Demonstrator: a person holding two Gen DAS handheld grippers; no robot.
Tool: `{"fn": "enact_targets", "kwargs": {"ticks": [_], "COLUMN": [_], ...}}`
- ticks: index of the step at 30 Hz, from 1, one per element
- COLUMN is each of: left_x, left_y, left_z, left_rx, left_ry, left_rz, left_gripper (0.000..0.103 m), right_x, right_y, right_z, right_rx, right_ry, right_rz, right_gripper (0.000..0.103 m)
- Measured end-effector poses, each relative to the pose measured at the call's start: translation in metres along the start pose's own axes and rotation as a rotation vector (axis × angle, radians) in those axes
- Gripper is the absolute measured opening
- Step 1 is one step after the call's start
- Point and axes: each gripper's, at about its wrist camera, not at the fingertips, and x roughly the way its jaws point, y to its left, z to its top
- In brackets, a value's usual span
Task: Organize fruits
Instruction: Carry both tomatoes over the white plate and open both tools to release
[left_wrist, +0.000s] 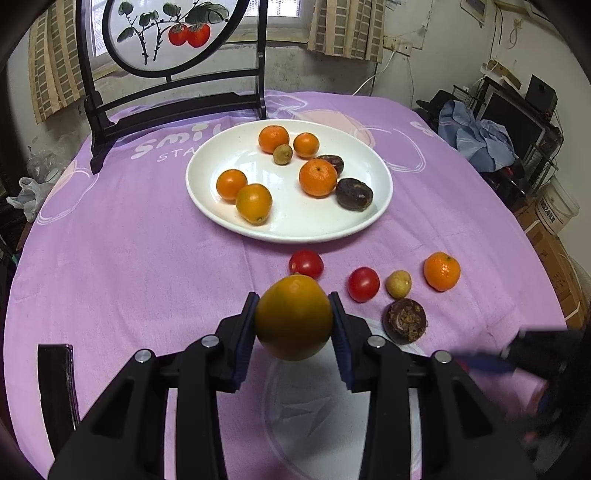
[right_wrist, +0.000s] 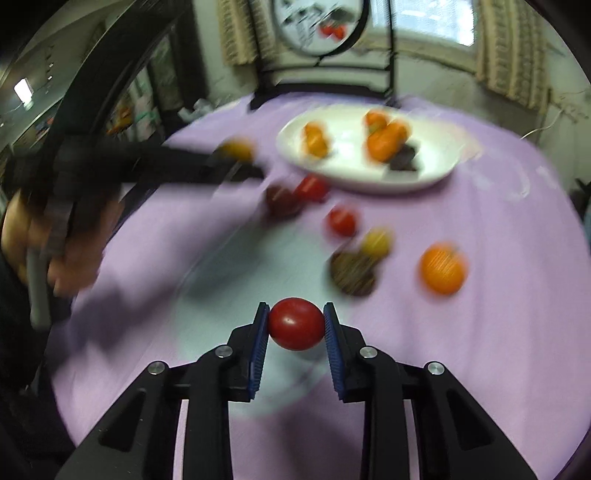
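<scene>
Tablecloth (left_wrist: 129, 258), purple and printed with white lettering, is spread over the whole round table. A white oval plate (left_wrist: 288, 229) is set towards its far side, in front of a dark wooden chair (left_wrist: 177, 99) with a painted round panel. Five oranges, two dark brown wrinkled fruits and one small greenish fruit are held on the plate. On the cloth near the plate's front rim, two red tomatoes (left_wrist: 364, 284), a small yellowish fruit (left_wrist: 399, 283), a mandarin (left_wrist: 441, 271) and a brown rough-topped fruit (left_wrist: 405, 320) are scattered close together. A yellow-orange citrus fruit (left_wrist: 293, 317) is clamped between the blue pads of the left gripper (left_wrist: 294, 314), clear of the cloth. A small red tomato (right_wrist: 296, 324) is pinched in the right gripper (right_wrist: 296, 325), closed narrowly on it; the right wrist view is blurred, so it seems lifted, though that cannot be confirmed.
</scene>
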Motion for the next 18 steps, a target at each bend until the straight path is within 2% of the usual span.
{"fn": "enact_targets", "kwargs": {"ticks": [5, 9, 15, 17, 18], "left_x": [0.016, 0.037, 0.081, 0.082, 0.083], "left_y": [-0.001, 0.001, 0.015, 0.014, 0.014], "left_z": [0.028, 0.057, 0.079, 0.083, 0.084], "left_rx": [0.020, 0.007, -0.050, -0.039, -0.039], "left_ry": [-0.017, -0.029, 0.038, 0.006, 0.007], "left_rz": [0.028, 0.032, 0.027, 0.036, 0.036], "left_gripper": [0.037, 0.037, 0.037, 0.037, 0.037], "right_x": [0.009, 0.038, 0.086, 0.091, 0.092], "right_y": [-0.033, -0.049, -0.068, -0.078, -0.084], "right_z": [0.065, 0.106, 0.125, 0.125, 0.125], "right_rx": [0.027, 0.034, 0.065, 0.111, 0.142], "right_ry": [-0.109, -0.121, -0.060, -0.068, -0.070], "right_rz": [-0.056, -0.053, -0.047, -0.026, -0.010], "right_gripper": [0.030, 0.030, 0.031, 0.032, 0.038]}}
